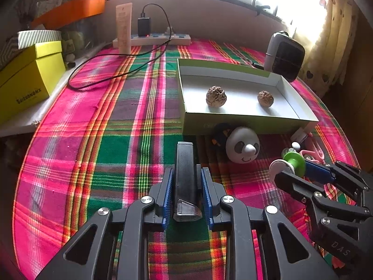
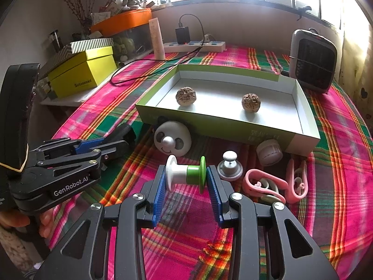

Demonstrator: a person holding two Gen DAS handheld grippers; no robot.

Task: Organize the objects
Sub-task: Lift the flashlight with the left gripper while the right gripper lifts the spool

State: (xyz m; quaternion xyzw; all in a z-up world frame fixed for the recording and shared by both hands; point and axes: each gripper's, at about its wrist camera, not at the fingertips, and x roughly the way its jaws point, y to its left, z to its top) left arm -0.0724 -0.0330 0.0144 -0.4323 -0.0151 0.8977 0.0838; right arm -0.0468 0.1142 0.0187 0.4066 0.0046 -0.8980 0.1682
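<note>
My left gripper [image 1: 187, 175] is shut on a black stapler-like bar [image 1: 185, 177] and holds it lengthwise between the blue pads, low over the cloth. My right gripper [image 2: 186, 173] is shut on a white and green spool [image 2: 186, 173], gripped by its two end discs. A shallow green box [image 2: 303, 140] with a white inside holds two walnuts [image 2: 185, 96] [image 2: 250, 102]. A panda toy [image 2: 173, 141] lies against the box's front wall. The right gripper also shows in the left wrist view [image 1: 300, 170], and the left gripper shows in the right wrist view [image 2: 112, 143].
A grey knob [image 2: 229, 166], a white round cap [image 2: 269, 155] and pink clips [image 2: 277, 184] lie in front of the box. A small heater [image 2: 312, 60] stands back right. A power strip [image 2: 194, 45], cable, tube [image 2: 157, 39] and yellow boxes [image 2: 81, 72] line the back and left.
</note>
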